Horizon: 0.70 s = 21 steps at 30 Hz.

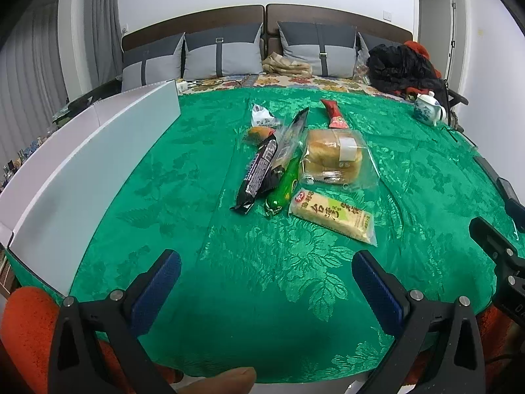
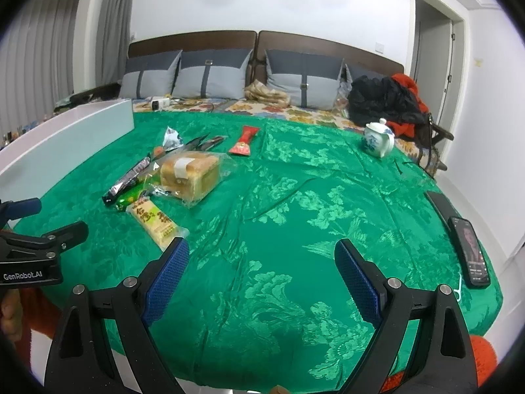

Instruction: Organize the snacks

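Several snacks lie grouped on the green cloth [image 1: 229, 279]: a bagged bread loaf [image 1: 333, 159] [image 2: 192, 170], a yellow wafer pack [image 1: 331, 216] [image 2: 154, 221], a green tube snack [image 1: 283, 185], a black cookie pack [image 1: 257, 174] [image 2: 126, 179], a long clear pack [image 1: 292, 134], a red sachet [image 1: 334, 115] [image 2: 244, 141] and a white wrapper [image 1: 261, 115] [image 2: 172, 138]. My left gripper [image 1: 265, 262] hovers open near the table's front edge, short of the snacks. My right gripper [image 2: 262, 252] is open too, right of the wafer pack, holding nothing.
A white open box [image 1: 85, 170] [image 2: 65, 138] stands along the left side. A blue-and-white teapot [image 1: 426, 108] [image 2: 377, 139] sits far right. Two phones [image 2: 471, 252] lie at the right edge. Behind the table is a bed with pillows [image 1: 223, 54] and dark clothes [image 1: 400, 65].
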Tool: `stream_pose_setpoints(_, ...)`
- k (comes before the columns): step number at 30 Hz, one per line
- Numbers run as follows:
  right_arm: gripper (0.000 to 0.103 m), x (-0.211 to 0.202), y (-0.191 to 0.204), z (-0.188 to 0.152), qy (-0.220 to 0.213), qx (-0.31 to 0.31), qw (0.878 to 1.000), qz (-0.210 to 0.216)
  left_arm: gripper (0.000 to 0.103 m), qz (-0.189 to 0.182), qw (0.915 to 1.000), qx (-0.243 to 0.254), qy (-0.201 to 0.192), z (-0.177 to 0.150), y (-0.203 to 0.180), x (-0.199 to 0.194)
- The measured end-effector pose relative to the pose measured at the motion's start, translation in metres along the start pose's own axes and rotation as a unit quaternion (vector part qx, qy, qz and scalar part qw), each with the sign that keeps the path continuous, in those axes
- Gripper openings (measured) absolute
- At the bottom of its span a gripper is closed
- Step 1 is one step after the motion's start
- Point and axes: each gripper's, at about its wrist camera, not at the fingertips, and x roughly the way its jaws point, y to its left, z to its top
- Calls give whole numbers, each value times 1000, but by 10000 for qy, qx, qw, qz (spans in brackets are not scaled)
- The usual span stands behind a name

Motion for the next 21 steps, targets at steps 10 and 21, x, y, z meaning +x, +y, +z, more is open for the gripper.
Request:
stream_pose_setpoints(10,92,7,0,-4,151,6,9999,22,103,44,9999,-39,112,-2,5,11)
stream_pose_setpoints(21,92,11,-1,-6,241,-8,9997,1,103,60,9998,-110,168,-1,12,18)
